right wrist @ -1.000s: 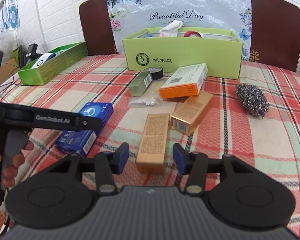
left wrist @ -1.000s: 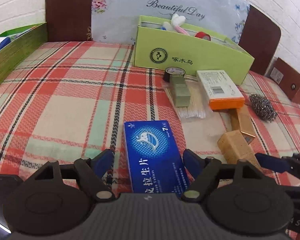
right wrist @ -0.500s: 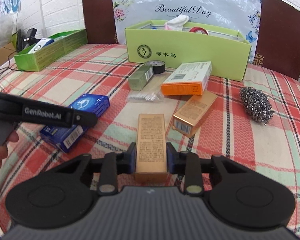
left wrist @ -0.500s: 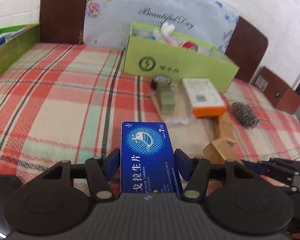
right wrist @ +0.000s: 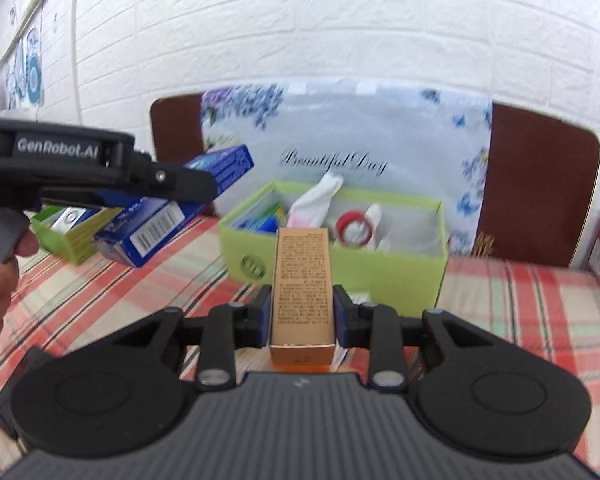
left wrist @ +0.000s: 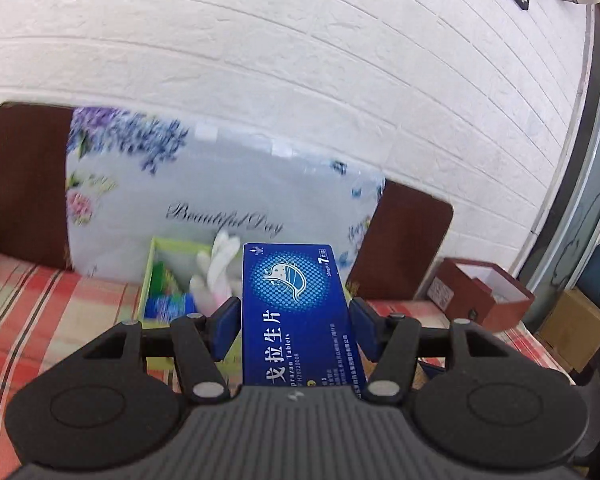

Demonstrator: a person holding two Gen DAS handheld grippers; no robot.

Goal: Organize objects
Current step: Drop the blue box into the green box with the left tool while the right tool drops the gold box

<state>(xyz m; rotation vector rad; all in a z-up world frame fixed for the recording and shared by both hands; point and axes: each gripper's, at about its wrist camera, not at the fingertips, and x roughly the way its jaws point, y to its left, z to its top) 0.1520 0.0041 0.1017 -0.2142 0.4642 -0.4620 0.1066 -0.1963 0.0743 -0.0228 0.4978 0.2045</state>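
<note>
My left gripper [left wrist: 294, 330] is shut on a blue tablet box [left wrist: 298, 308] and holds it lifted, tilted up, in front of the light green bin [left wrist: 150, 280]. The same blue box [right wrist: 172, 220] shows in the right wrist view, held in the air at the left. My right gripper [right wrist: 302, 314] is shut on a tall golden-brown box [right wrist: 303, 292] and holds it raised before the green bin [right wrist: 400, 268]. The bin holds a white cloth [right wrist: 318, 200], a red tape roll [right wrist: 350, 228] and small packets.
A red plaid cloth [right wrist: 540, 304] covers the bed. A second green bin [right wrist: 72, 236] sits at the far left. A floral bag [right wrist: 380, 140] leans on the brown headboard [right wrist: 540, 184]. A red-brown box [left wrist: 484, 296] stands at the right.
Both grippers closed on their boxes and lifted them off the cloth, tilting upward toward the green bin. The other loose items on the cloth have dropped out of view.
</note>
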